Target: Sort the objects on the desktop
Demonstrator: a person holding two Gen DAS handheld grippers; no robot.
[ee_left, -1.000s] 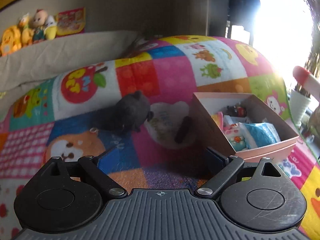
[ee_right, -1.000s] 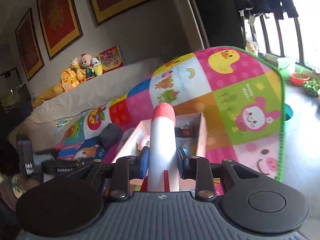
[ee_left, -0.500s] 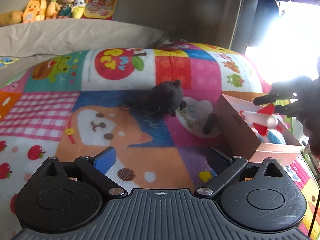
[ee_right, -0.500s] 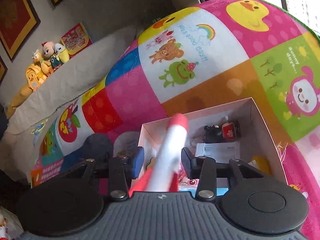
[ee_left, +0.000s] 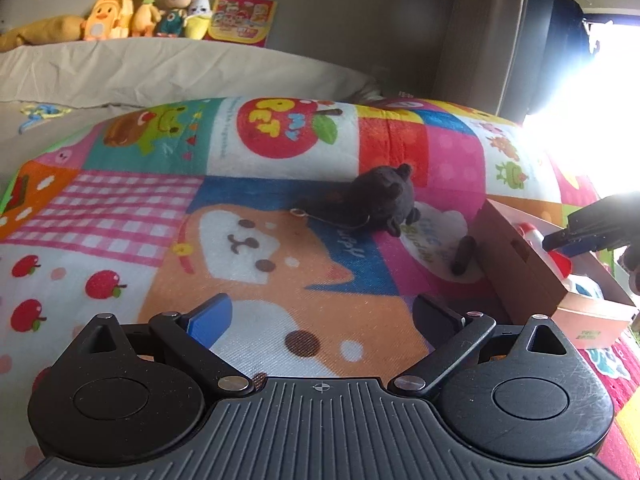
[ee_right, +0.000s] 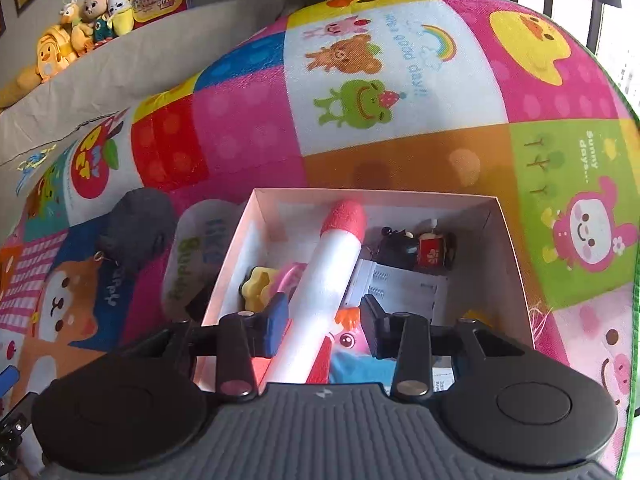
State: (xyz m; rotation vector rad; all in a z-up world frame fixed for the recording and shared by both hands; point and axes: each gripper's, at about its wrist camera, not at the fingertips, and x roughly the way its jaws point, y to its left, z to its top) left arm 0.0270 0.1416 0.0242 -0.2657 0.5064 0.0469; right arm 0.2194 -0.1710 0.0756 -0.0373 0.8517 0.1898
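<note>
A pink cardboard box (ee_right: 516, 264) (ee_left: 516, 268) holds several small toys. A white foam rocket with a red tip (ee_right: 328, 280) lies tilted inside it, loose between the open jaws of my right gripper (ee_right: 324, 324), which hovers over the box's near edge. A dark plush bear (ee_left: 384, 196) (ee_right: 136, 224) with a keyring lies on the patchwork mat left of the box. A small dark stick (ee_left: 462, 254) lies by the box's left wall. My left gripper (ee_left: 320, 316) is open and empty, low over the mat in front of the bear.
The colourful mat (ee_left: 240, 256) covers a soft, domed surface. A beige covered couch (ee_left: 160, 68) with plush toys (ee_left: 140, 12) stands behind. Bright window glare is at the right. The right gripper shows in the left wrist view (ee_left: 592, 232).
My right gripper has opened and the rocket has dropped from its grip into the box. My left gripper has drifted left and back from the box, still open.
</note>
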